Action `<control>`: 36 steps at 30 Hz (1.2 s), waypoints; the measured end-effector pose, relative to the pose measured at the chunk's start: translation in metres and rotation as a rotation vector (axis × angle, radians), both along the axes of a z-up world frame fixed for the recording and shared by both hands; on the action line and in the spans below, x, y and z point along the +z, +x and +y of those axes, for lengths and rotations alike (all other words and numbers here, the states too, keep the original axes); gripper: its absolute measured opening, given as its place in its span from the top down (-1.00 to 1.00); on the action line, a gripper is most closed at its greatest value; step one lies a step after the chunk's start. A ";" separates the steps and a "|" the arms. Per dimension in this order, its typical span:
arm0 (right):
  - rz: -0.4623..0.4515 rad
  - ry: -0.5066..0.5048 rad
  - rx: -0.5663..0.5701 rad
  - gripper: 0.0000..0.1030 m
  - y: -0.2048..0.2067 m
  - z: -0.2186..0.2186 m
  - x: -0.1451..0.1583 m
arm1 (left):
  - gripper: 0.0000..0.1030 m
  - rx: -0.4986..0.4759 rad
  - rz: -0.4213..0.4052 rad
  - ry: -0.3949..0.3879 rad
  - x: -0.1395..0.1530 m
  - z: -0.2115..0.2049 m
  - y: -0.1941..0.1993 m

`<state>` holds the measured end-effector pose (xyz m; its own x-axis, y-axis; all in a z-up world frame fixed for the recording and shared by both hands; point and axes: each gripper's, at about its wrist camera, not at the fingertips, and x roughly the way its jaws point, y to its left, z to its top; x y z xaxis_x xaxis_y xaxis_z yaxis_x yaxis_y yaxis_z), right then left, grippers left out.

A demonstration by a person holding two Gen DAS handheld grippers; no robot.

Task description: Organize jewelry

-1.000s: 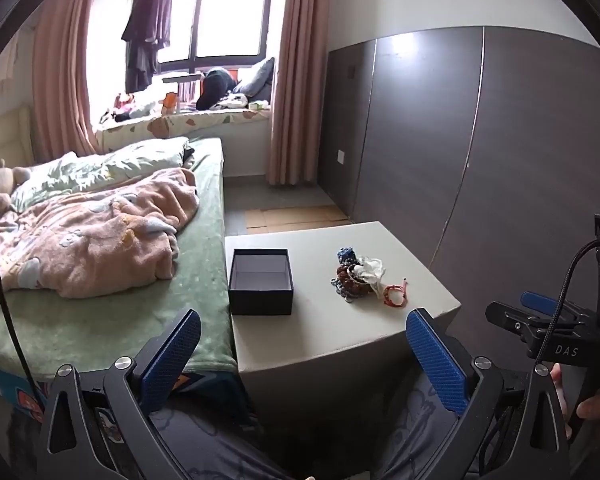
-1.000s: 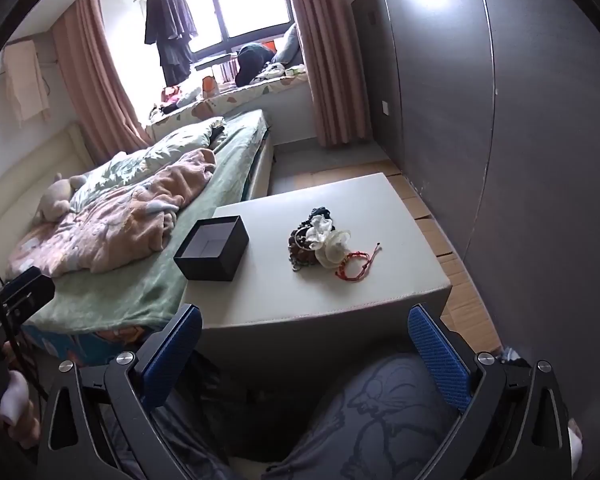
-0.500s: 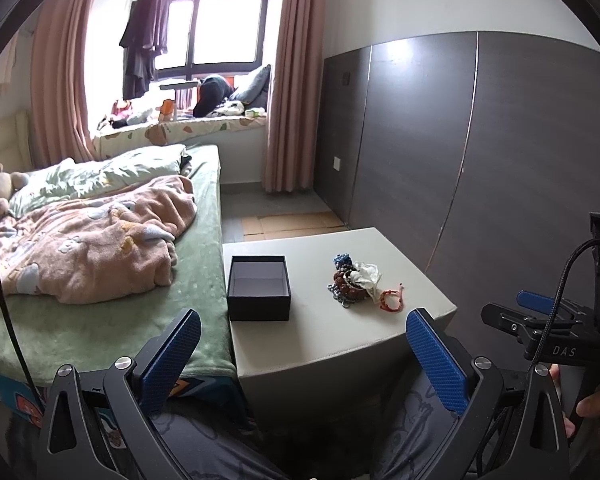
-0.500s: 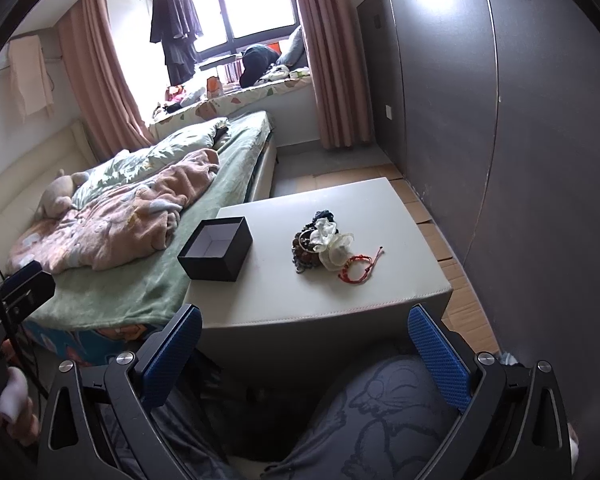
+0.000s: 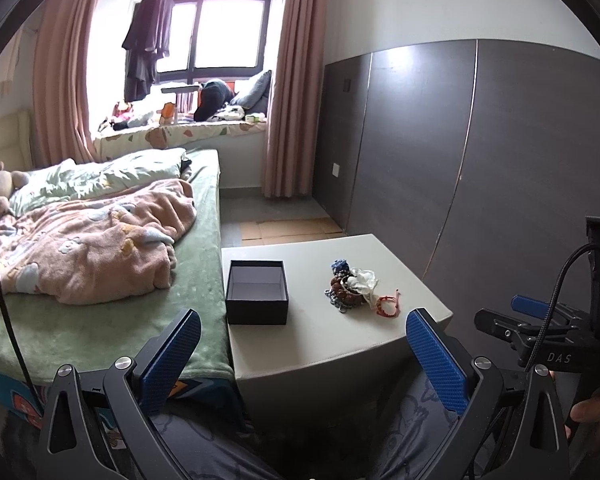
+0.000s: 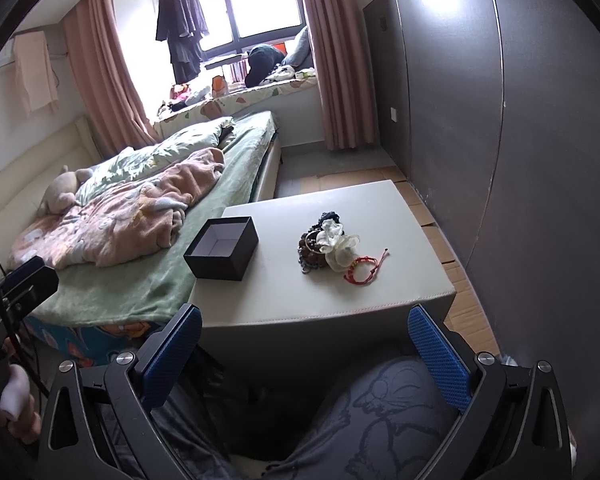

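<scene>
1. Black and lidless, the box (image 5: 257,298) is sitting open on the left part of the pale desk (image 5: 340,344), near the edge that is facing the bed (image 5: 100,320).
2. Lying well apart from the box, toward the desk's right side, the jewelry pile (image 6: 326,248) is showing brown beads, a dark chain and a white fabric piece tangled together.
3. Just beside that pile, on its right, the red cord bracelet (image 6: 365,269) is resting flat on the desk.
4. Hanging short of the desk's near edge, the left claw (image 5: 300,354) is standing spread wide with nothing between its blue pads.
5. Hovering over the person's lap, the right claw (image 6: 304,356) is likewise gaping wide and gripping nothing.
6. Lying rumpled on the bed's green sheet is a pink blanket (image 5: 88,248).
</scene>
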<state>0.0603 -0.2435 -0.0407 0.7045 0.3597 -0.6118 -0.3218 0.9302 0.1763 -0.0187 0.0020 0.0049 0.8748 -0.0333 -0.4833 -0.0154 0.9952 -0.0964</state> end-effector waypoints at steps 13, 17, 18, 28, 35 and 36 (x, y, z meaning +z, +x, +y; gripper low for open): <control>-0.011 -0.020 0.009 -1.00 -0.002 0.010 0.000 | -0.99 0.014 -0.012 0.026 0.002 -0.002 -0.005; -0.009 -0.021 0.004 -1.00 -0.003 0.011 0.000 | -0.99 0.016 -0.009 0.022 0.002 -0.002 -0.005; -0.008 -0.022 0.003 -1.00 -0.004 0.012 0.000 | -0.99 0.016 -0.008 0.023 0.002 -0.002 -0.005; -0.009 -0.022 0.004 -1.00 -0.002 0.010 -0.001 | -0.99 0.014 0.001 0.020 0.000 0.003 -0.004; -0.008 -0.024 0.003 -1.00 -0.002 0.010 -0.002 | -0.99 0.020 0.007 0.019 0.000 0.004 -0.003; -0.009 -0.024 0.003 -1.00 -0.002 0.010 -0.002 | -0.99 0.019 0.007 0.018 0.000 0.004 -0.003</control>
